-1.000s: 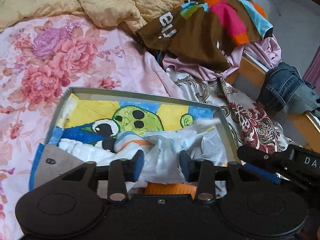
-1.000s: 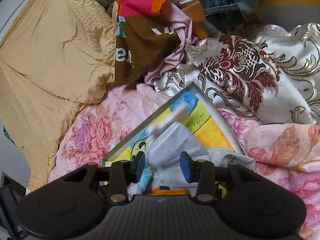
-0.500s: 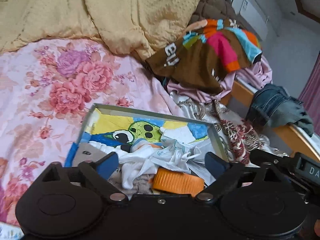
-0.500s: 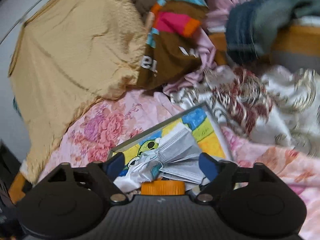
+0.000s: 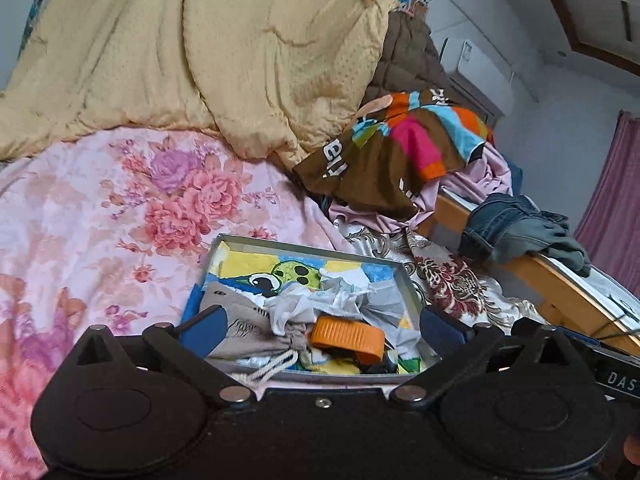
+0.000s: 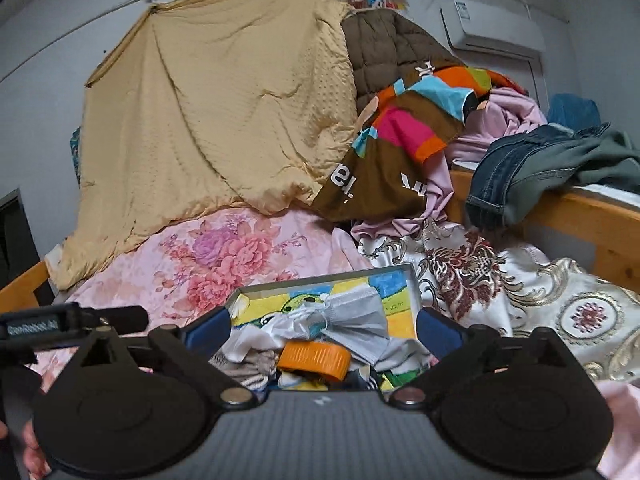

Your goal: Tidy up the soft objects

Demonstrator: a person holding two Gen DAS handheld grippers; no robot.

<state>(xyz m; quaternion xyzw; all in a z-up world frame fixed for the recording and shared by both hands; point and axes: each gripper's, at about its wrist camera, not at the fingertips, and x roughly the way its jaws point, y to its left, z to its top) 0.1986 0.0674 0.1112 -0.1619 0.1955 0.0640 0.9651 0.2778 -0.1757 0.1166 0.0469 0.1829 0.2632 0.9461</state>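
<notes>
1. Left wrist view: the shallow tray [image 5: 408,280] with the cartoon-printed floor lies on the floral bedsheet [image 5: 120,220], its long axis running from the near left to the far right of the frame, with the far rim toward the heap of clothes.
2. The left gripper [image 5: 320,326] hangs above the tray's near end, its jaws opening and spread wide; nothing is pinched between them, the blue pads clear of the contents.
3. Inside the tray lie a grey drawstring pouch [image 5: 248,328], crumpled white cloth [image 5: 296,304], a grey face mask [image 5: 380,300] and an orange lid [image 5: 346,336], piled toward the near end.
4. Right wrist view: the right gripper [image 6: 322,326] also has its jaws opening, wide and empty, above the same tray [image 6: 414,280]; the face mask [image 6: 356,316] lies crosswise, its long side pointing left to right.
5. The tray's near rim is hidden behind both gripper bodies, and the small items under the orange lid [image 6: 314,360] are too tangled to name.
6. The other gripper's bar cuts in at the frame edge of each view; fingertips of a hand [image 6: 30,452] show at the lower left, mostly cut off.
</notes>
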